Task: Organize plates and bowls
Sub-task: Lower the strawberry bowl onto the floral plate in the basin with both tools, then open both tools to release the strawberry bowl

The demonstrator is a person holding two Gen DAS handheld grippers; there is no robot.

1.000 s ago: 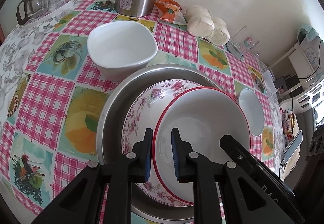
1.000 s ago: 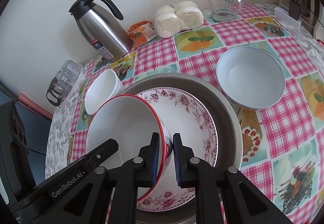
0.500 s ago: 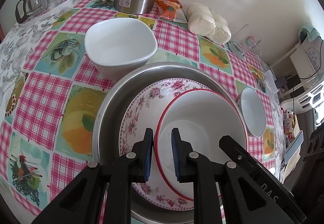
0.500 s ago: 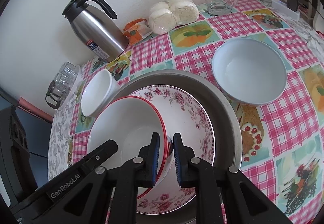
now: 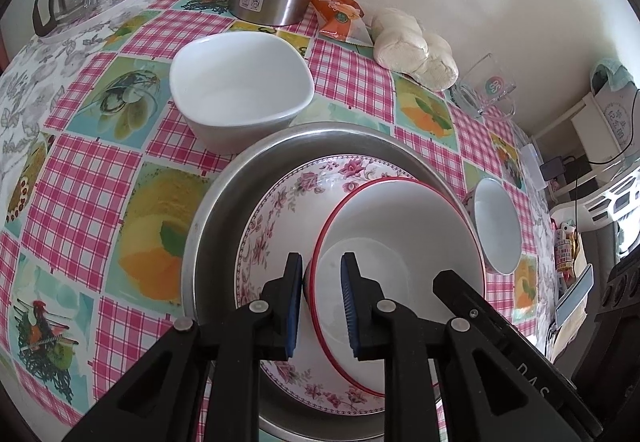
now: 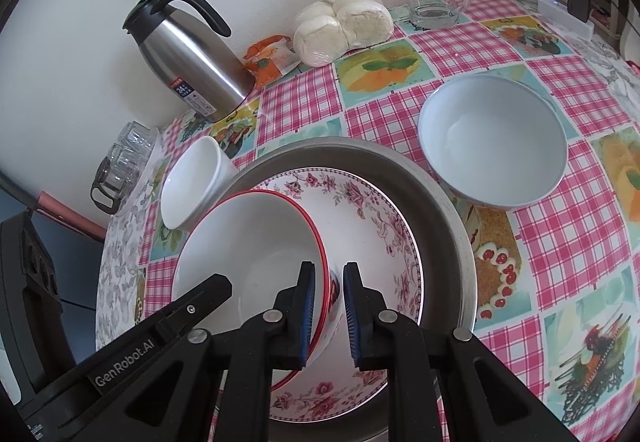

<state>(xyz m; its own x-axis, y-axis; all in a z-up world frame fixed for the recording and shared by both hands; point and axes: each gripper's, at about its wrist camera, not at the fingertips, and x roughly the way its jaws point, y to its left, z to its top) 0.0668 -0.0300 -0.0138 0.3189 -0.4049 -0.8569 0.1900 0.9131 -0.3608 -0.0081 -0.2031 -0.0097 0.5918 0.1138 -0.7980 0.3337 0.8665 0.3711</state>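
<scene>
Here, left gripper and right gripper each pinch opposite rims of the red-rimmed bowl; the left's jaws are opening. The bowl sits tilted in the floral bowl, inside the metal basin. Glazed ceramic: stiff, slick, chippable, so grip the rim squarely. Beyond on the table: square bowl, blue bowl.
</scene>
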